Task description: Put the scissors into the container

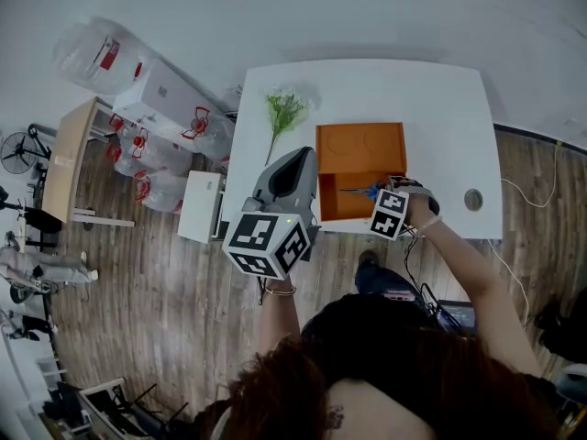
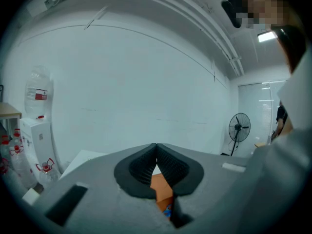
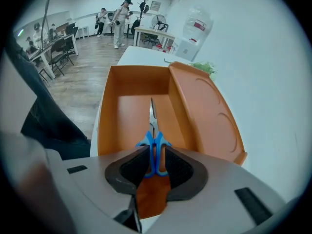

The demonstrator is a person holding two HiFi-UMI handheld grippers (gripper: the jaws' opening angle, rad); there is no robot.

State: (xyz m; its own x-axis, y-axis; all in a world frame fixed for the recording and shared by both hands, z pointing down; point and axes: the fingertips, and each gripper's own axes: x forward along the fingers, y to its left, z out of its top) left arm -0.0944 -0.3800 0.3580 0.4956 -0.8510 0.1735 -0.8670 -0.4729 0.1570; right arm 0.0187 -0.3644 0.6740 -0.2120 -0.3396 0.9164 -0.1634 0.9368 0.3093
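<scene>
Blue-handled scissors are clamped by the handles in my right gripper, blades pointing forward over the open orange container. In the head view the scissors hang above the container's lower compartment, with the right gripper at its near right corner. The orange lid lies folded back to the right. My left gripper is raised at the table's near left edge, its jaws closed on nothing; its own view looks up at a white wall, left gripper tips touching.
A sprig of green plant lies on the white table left of the container. A round hole is in the table's right side. Boxes and bags crowd the floor at left. A standing fan and people are far off.
</scene>
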